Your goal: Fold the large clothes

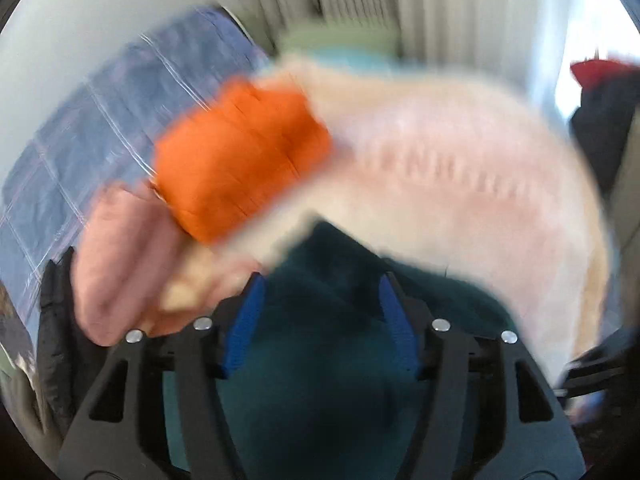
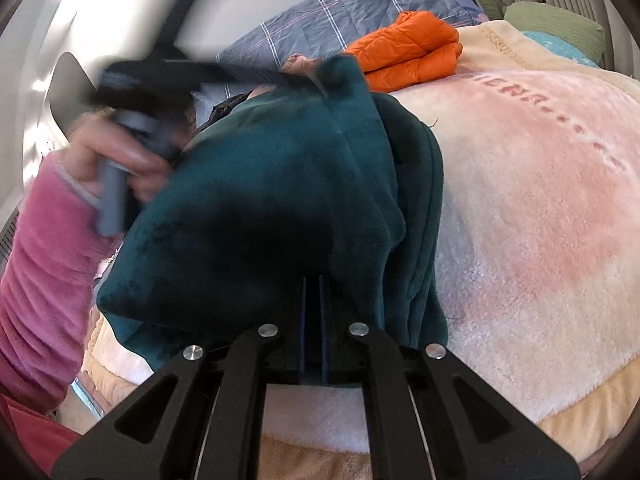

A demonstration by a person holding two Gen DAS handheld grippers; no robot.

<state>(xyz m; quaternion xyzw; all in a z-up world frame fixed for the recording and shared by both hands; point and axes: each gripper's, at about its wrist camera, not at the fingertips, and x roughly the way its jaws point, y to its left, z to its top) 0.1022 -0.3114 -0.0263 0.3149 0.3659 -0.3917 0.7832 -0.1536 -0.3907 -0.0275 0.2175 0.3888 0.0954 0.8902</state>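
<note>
A dark teal fleece garment point(image 2: 280, 200) hangs lifted above a pink and cream blanket point(image 2: 540, 220) on a bed. My right gripper point(image 2: 312, 284) is shut on the garment's lower edge. In the right wrist view my left gripper point(image 2: 320, 76) reaches in from the left, blurred, and holds the garment's upper edge. In the left wrist view, which is motion-blurred, the teal fleece point(image 1: 320, 340) fills the gap between the blue pads point(image 1: 248, 320) of my left gripper point(image 1: 320, 284), which stand apart.
A folded orange puffer jacket point(image 2: 408, 50) lies at the far side of the blanket, also in the left wrist view point(image 1: 240, 160). A blue plaid quilt point(image 2: 360, 8) lies behind it. Green and turquoise pillows point(image 2: 560, 28) lie at the back. A pink folded garment point(image 1: 120, 260) lies at the left.
</note>
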